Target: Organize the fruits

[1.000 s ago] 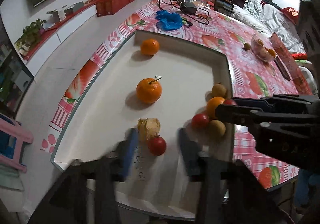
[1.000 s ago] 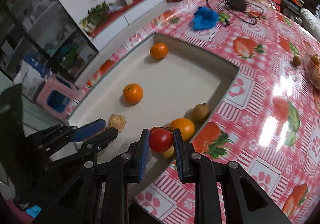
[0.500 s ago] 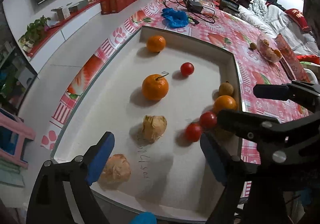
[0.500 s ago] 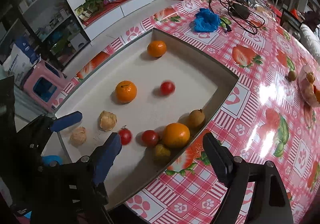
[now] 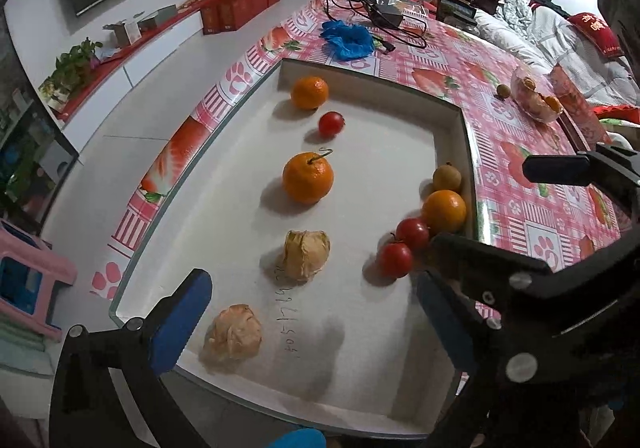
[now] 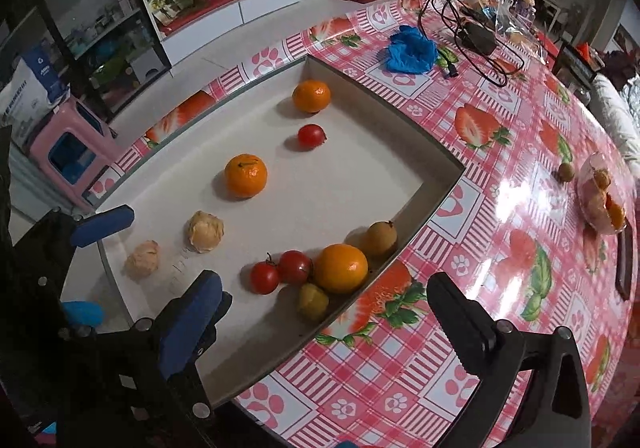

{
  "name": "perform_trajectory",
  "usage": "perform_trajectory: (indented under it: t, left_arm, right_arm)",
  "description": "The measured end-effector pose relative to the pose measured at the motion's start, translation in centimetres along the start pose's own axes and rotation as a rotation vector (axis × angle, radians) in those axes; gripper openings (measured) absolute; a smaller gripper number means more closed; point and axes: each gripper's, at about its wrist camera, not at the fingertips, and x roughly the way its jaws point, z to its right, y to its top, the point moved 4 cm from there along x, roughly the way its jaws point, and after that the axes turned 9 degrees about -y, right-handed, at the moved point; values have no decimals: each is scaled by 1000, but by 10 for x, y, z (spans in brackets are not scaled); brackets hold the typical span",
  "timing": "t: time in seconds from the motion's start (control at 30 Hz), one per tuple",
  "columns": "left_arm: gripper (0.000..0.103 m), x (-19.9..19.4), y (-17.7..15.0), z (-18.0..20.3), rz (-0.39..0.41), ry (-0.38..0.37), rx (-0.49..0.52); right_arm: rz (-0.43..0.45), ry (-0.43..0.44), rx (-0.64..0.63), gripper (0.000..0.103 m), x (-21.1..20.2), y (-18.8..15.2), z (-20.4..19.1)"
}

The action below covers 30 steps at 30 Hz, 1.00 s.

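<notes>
A white sheet [image 5: 380, 176] on the table carries the fruit. In a line lie an orange [image 5: 309, 92], a tomato [image 5: 331, 123], a stemmed orange [image 5: 307, 177] and two papery husk fruits [image 5: 306, 255] [image 5: 233, 333]. By the sheet's right wall sit two tomatoes [image 6: 280, 272], an orange [image 6: 340, 268], a brown fruit [image 6: 382, 237] and a yellow-green fruit [image 6: 313, 301]. My left gripper [image 5: 312, 308] is open and empty above the near edge. My right gripper [image 6: 320, 312] is open and empty above the right cluster.
A strawberry-print tablecloth [image 6: 500, 152] covers the table. On it are a blue glove [image 6: 410, 52], black cables [image 6: 476, 36], a bag of fruit [image 6: 602, 200] and a small brown fruit [image 6: 566, 171]. A pink stool [image 6: 68, 148] stands off the left edge.
Both grippers have opened and pulled back. The tomato that my right gripper held now lies on the sheet, and one by my left gripper also lies free.
</notes>
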Motion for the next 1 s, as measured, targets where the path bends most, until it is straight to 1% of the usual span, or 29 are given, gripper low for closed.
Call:
perform_trajectory:
  t: [0.27,0.83,1.0]
  left_arm:
    - [103,0,-2,3,-6,31,19]
    - [103,2,-5,8,-21,44,38]
    - [103,-1,-6,10,2,55,58]
  right_arm:
    - [-5,-3,-6,103,1,-2,-1]
    - [-11,-4,-12,103,2,-6,-2]
    - [-12,-3,-13,103,3,-8,-2]
